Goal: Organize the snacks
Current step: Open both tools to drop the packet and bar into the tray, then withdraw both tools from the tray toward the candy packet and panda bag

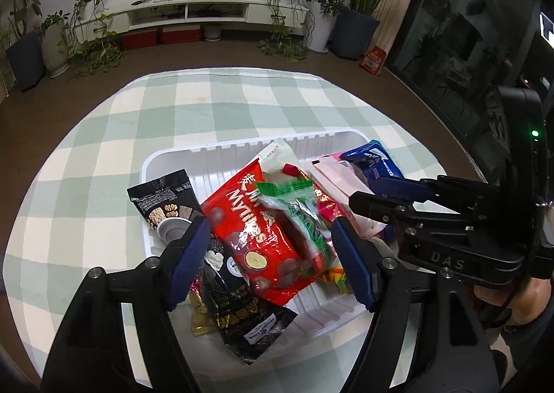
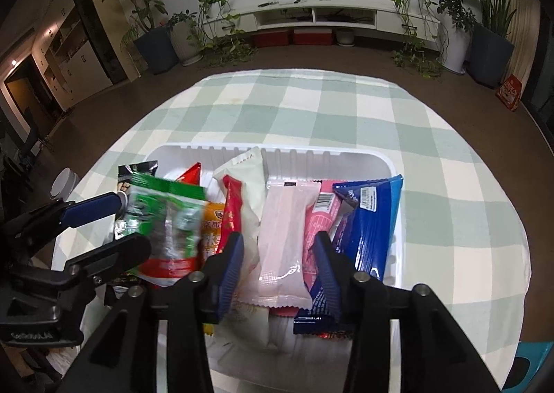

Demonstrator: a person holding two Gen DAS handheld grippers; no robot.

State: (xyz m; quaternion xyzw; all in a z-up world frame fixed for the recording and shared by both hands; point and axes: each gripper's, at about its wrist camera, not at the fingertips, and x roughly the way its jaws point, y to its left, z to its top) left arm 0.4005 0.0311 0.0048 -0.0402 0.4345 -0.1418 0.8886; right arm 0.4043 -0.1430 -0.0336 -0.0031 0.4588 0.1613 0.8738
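while the left gripper [image 1: 273,261] hangs over the near left part of the white tray [image 1: 152,164], its blue pads spread wide, nothing sits clamped between them; the red mylikes bag [image 1: 256,237] and the green-topped clear packet [image 1: 297,216] lie under the gap, the packet blurred. the black nut pouch [image 1: 166,202] leans over the tray's left wall, and another black pouch [image 1: 239,309] spills over its near rim onto the checked tablecloth [image 1: 104,150]. the right gripper [image 1: 377,195] comes in from the right edge, over the pink packets.

over to the right wrist view: the right gripper [image 2: 280,268] is parted wide, straddling the pale pink packet [image 2: 284,240] without clearly squeezing it. the blue bag [image 2: 374,219] rests against the tray's right wall [image 2: 394,167], the cream packet [image 2: 246,181] lies mid-tray, and the green-topped packet [image 2: 166,219] sits by the left gripper's fingers [image 2: 93,206] at the tray's left side.
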